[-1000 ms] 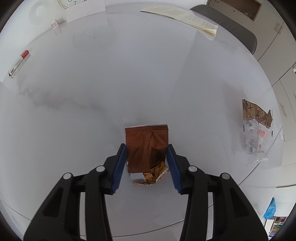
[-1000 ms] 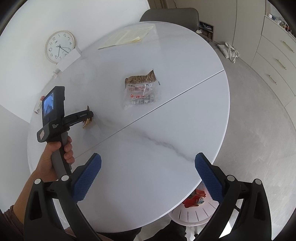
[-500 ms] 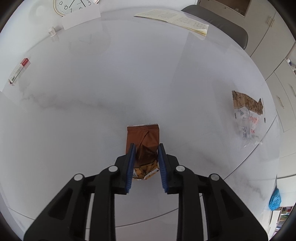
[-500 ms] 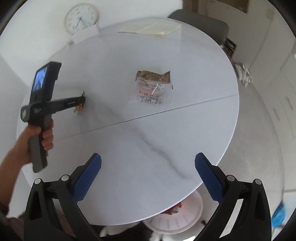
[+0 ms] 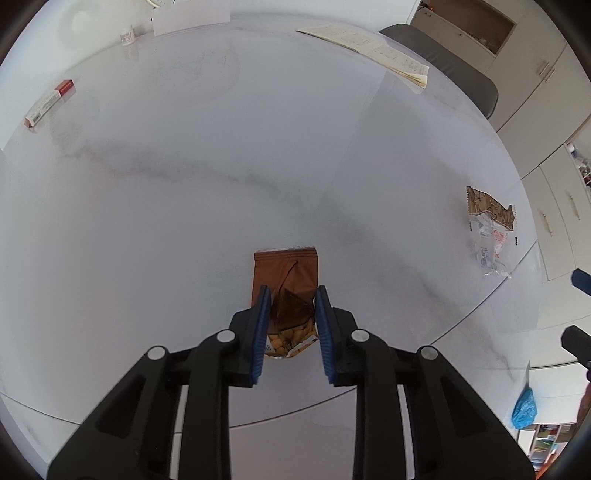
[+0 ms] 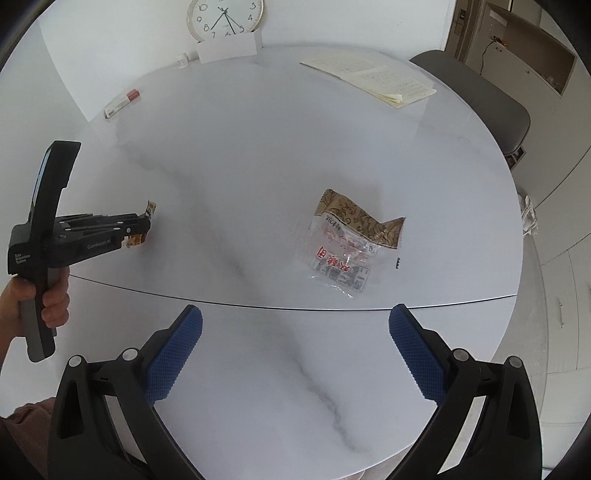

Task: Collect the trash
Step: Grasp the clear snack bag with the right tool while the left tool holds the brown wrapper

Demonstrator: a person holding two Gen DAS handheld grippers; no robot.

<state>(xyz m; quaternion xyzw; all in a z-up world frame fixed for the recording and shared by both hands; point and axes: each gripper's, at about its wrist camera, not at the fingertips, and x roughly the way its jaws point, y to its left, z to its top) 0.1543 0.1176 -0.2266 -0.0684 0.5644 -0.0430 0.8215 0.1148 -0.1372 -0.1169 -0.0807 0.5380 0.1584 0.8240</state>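
Note:
My left gripper [image 5: 290, 295] is shut on a brown snack wrapper [image 5: 289, 277], its blue pads pinching the crumpled near end just above the white marble table [image 5: 184, 206]. In the right wrist view the left gripper [image 6: 146, 227] holds the same wrapper [image 6: 149, 210] at the table's left side. A clear and brown patterned wrapper [image 6: 351, 243] lies flat right of centre; it also shows in the left wrist view [image 5: 489, 229]. My right gripper [image 6: 295, 332] is wide open and empty, above the near half of the table, short of that wrapper.
An open booklet [image 6: 373, 79] lies at the far right edge, by a grey chair [image 6: 480, 99]. A small red and white box [image 6: 122, 103] lies far left. A clock [image 6: 225, 18] and a white card [image 6: 227, 50] stand at the back. Cabinets [image 5: 554, 184] line the right.
My left gripper closed on the brown wrapper and has lifted a little. My right gripper has swung over the table toward the clear wrapper, still wide open.

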